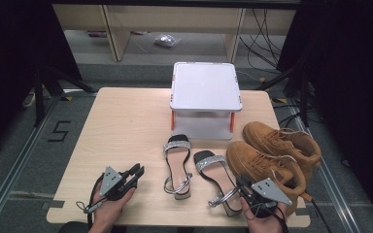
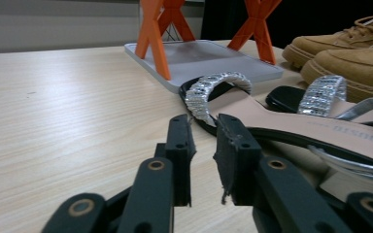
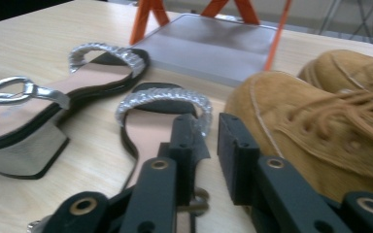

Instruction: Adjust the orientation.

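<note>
Two sandals, two boots; both grippers' jaws slightly parted, holding nothing.

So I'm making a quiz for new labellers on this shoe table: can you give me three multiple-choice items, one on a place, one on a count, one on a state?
1. Where does the white rack stand?
A. at the table's far edge
B. between the two sandals
C. on the floor

2. How many tan boots are on the table?
A. one
B. two
C. four

3. What lies between the left claw jaws?
A. a sandal strap
B. a bootlace
C. nothing

Answers:
1 A, it stands beyond the left sandal and right sandal.
2 B, a near boot and a far boot stand side by side.
3 C, bare gap, a little apart.
</note>
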### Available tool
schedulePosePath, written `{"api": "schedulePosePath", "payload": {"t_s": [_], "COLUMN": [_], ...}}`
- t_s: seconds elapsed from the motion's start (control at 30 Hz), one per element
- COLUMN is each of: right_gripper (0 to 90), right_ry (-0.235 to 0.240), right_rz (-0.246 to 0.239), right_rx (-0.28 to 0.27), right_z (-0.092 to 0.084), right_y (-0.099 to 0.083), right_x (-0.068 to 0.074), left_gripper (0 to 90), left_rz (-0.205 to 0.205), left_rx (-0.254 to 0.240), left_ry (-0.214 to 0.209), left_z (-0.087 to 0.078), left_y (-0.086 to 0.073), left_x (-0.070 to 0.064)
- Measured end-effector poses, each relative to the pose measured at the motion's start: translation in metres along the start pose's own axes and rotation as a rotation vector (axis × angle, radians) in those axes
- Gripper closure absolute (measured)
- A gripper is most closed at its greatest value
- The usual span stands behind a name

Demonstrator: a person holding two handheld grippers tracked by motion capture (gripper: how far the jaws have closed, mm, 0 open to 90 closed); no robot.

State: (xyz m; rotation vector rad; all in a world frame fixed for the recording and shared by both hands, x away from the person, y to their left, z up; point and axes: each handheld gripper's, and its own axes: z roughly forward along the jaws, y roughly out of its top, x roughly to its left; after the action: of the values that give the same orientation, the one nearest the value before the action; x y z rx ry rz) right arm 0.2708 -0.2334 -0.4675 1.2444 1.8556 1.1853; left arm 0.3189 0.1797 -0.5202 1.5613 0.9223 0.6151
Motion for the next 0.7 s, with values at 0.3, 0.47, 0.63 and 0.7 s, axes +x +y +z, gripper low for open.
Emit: {"api": "schedulePosePath", "payload": {"t_s": [0.3,0.47,0.63,0.7], "right_gripper": [90.0,90.0,90.0,90.0], "right_ry": [0.086,0.123,0.166,0.178], "right_rz": [-0.062,-0.072,-0.058,-0.075], "right_rx": [0.1,0.142,0.192,0.211], "right_z": [0.018,0.029,0.04,0.043], "right_y": [0.011,0.015,0.019,0.022], "right_x": [0.016,0.026,0.037,0.039], "left_gripper": [89.3,89.4,89.4,89.4], "left_rz": [0.0,0.013,0.04,0.043], "left_rx": [0.068,0.117,0.187,0.197], "left_ry": [-0.122,-0.144,-0.145,-0.152], "left_z": [0.005,0.009,0.019,0.022], "left_y": [0.007,0.005,0.01,0.011], "left_x": [-0.018,-0.024,-0.029,-0.029]}}
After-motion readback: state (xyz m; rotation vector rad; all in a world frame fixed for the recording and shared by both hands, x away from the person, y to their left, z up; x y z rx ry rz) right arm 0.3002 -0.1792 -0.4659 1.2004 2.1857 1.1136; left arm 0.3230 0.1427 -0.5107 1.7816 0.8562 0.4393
